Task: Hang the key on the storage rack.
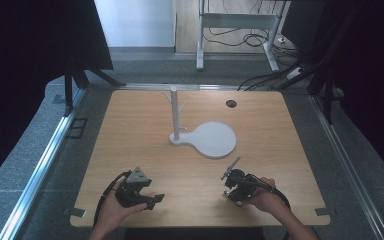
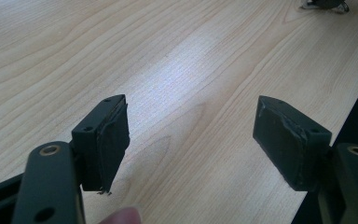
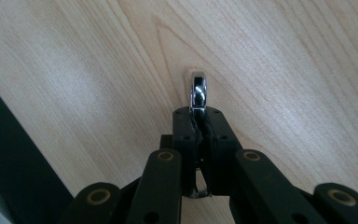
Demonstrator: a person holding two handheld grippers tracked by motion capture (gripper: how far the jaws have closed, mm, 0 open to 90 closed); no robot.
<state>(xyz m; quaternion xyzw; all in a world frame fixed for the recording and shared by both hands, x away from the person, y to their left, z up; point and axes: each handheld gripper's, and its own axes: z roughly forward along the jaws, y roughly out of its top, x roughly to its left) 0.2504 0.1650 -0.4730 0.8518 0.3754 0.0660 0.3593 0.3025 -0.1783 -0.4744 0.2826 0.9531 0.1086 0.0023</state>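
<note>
Right gripper (image 3: pixel 198 122) clamping chrome ring (image 3: pixel 198 91), unlabelled, wooden table (image 3: pixel 284 56)

1. A lab or test room set up for recording, not a home: a bare wooden tabletop (image 1: pixel 260 130) sits alone, fenced by aluminium rails (image 1: pixel 40 165) along both sides.
2. Black curtains or panels (image 1: pixel 35 35) on dark stands close off left and right, screening the work area.
3. Grey carpet (image 1: pixel 20 150) covers the floor; loose cables (image 1: pixel 250 37) trail across it at the back, beneath the white frame of a second desk (image 1: pixel 240 22).
4. Tape marks (image 1: pixel 75 212) pin the tabletop's near corners.
5. A plain white stand with pegs (image 1: pixel 175 112) on a round base is the only furnishing, a staged prop rather than household clutter.
</note>
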